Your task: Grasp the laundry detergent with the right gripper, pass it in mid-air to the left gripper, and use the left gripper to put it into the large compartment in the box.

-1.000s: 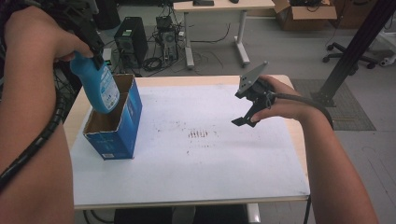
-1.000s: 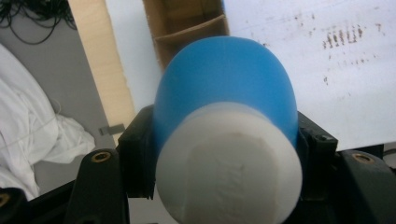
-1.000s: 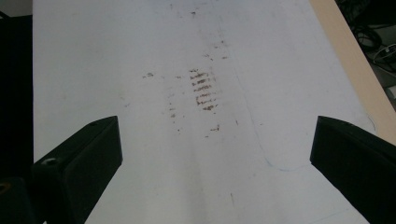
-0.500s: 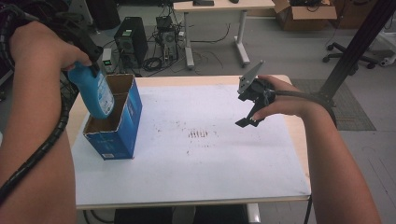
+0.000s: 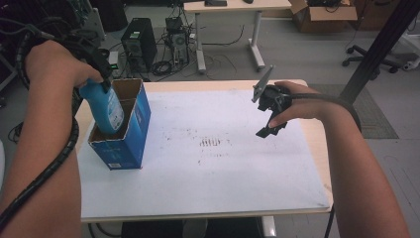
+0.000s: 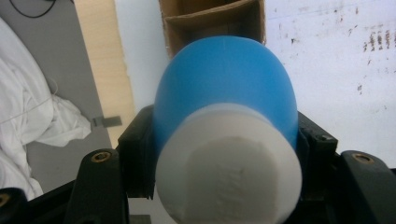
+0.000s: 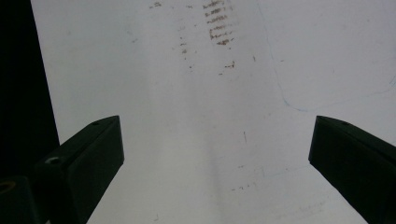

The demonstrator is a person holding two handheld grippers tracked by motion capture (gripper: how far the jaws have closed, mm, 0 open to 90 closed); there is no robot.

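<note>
The left gripper (image 6: 224,154) view looks down past a white cap: its fingers (image 6: 140,154) clamp the blue bottle (image 6: 224,88), tilted over the open cardboard box (image 6: 210,18) just beyond them. The high view adds the box's blue sides. The right gripper (image 7: 215,163) holds its fingers (image 7: 88,158) wide apart over the scuffed white desk (image 5: 223,188). Farther off stand computer towers (image 5: 138,44), a second table (image 5: 233,7) and an office chair (image 5: 381,54).

Grey floor (image 5: 297,54), desk (image 5: 233,7), computer tower (image 5: 138,44), office chair (image 5: 376,52) behind.
</note>
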